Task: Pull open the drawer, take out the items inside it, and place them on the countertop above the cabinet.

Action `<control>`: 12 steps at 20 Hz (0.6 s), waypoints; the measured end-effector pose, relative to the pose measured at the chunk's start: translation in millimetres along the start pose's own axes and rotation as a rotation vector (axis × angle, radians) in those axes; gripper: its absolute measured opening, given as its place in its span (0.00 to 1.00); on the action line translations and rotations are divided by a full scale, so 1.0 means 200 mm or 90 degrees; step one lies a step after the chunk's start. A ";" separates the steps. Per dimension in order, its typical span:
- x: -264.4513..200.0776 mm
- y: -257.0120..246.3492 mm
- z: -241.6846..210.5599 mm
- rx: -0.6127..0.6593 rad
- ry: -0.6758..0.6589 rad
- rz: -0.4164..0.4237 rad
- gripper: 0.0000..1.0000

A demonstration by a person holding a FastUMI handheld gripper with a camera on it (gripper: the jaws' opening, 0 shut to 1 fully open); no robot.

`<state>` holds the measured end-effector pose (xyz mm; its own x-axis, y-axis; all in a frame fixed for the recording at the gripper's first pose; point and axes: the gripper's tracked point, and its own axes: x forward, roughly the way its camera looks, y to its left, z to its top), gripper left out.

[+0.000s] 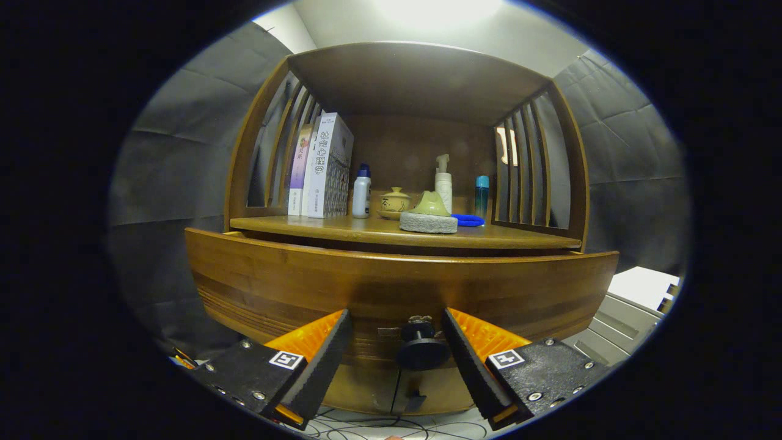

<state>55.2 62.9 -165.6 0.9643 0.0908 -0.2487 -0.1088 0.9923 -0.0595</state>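
Wooden drawer sat part-pulled below the surface, its knob between the fingers of the claw, which stood apart and off it, likely lined up to clamp and pull; drawer contents hidden behind its front.

Two books stand upright at the shelf's left end, a white bottle just beside them. A small lidded pot sits nearby, a pump bottle and a teal bottle further along.
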 end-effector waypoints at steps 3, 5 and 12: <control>0.06 -0.01 0.01 0.002 -0.008 0.006 0.94; 0.11 -0.02 0.01 0.000 -0.008 0.006 0.95; 0.24 0.00 -0.01 0.002 -0.017 0.004 0.95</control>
<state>100.9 67.2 -178.5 0.9699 0.0986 -0.2228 -0.1136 0.9920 -0.0556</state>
